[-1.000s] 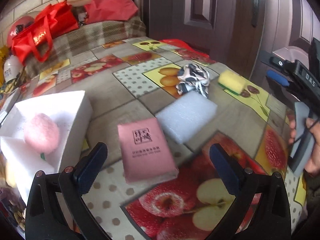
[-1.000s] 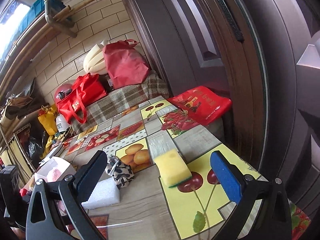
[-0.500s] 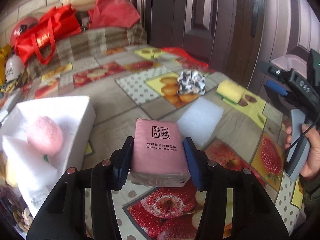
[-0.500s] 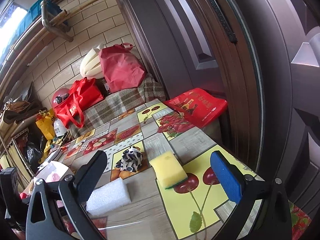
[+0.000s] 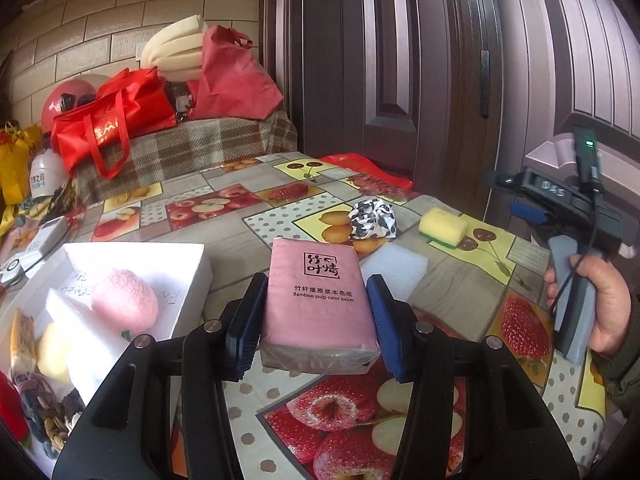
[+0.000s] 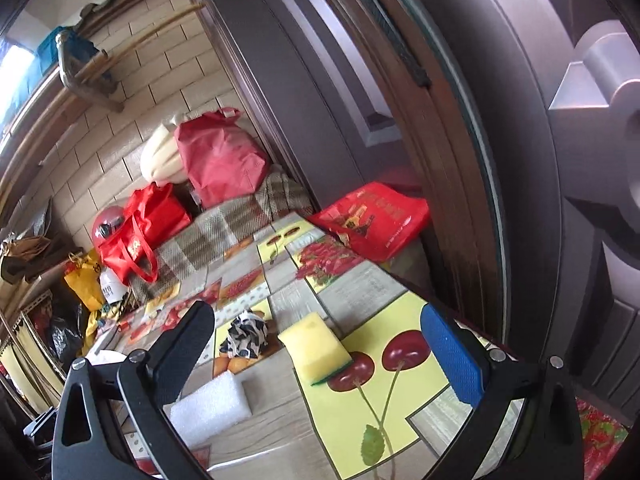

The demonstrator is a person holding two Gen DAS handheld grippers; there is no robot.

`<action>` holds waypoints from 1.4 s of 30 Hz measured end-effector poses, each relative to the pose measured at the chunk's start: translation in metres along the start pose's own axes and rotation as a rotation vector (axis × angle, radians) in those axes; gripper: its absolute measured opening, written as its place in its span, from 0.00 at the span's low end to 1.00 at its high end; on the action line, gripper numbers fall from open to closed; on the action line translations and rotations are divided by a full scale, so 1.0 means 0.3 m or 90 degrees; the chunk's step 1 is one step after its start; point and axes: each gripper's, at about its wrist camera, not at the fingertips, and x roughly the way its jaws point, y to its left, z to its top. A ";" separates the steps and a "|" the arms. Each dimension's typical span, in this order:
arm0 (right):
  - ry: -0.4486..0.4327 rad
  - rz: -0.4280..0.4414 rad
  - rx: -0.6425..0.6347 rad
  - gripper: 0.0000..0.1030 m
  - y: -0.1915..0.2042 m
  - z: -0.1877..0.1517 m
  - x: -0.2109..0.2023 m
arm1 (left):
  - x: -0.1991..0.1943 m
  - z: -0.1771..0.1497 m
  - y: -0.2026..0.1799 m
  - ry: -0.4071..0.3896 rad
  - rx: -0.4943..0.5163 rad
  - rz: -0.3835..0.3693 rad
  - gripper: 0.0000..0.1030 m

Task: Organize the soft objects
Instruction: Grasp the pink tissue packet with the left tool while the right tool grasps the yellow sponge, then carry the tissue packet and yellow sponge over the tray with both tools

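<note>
The left gripper (image 5: 316, 316) is squeezing a soft pink pack of tissue paper (image 5: 318, 300) between its two pads. The pack looks lifted a little off the surface (image 5: 240, 236), which has a cloth with fruit pictures on it. Just to the left sits a white open box (image 5: 192, 268) that already has a fluffy pink ball (image 5: 124, 300) and some white foam pieces in it. I think the pack is meant to go in there too.

The right gripper (image 6: 320, 352) is wide open and holds nothing. It hangs above a yellow sponge with a green bottom (image 6: 314, 350). Near the sponge are a black and white scrunched cloth (image 6: 244, 334) and a white foam block (image 6: 210, 404), all lying loose on the surface.

What could go wrong? The pack is squishy and wrapped in smooth plastic, so it might slip out or tip if the hand swings fast. It could also bump the box wall and push the box. The box looks fairly full, so the pack might sit on top and slide off.
</note>
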 end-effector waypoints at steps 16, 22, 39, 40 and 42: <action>0.254 -0.098 -0.194 0.42 0.152 -0.055 0.303 | 0.003 0.001 -0.009 0.003 -0.006 0.001 0.48; 0.116 -0.034 -0.184 0.40 0.160 -0.043 0.135 | -0.024 0.003 0.007 -0.020 -0.012 0.003 0.48; 0.035 0.144 -0.310 0.40 0.486 -0.221 -0.077 | -0.116 -0.026 0.027 -0.058 -0.016 0.017 0.48; 0.038 0.152 -0.319 0.40 0.507 -0.231 -0.078 | -0.126 -0.030 0.027 -0.059 -0.013 0.018 0.48; 0.040 0.165 -0.333 0.40 0.541 -0.253 -0.081 | -0.148 -0.040 0.027 -0.063 -0.005 0.020 0.48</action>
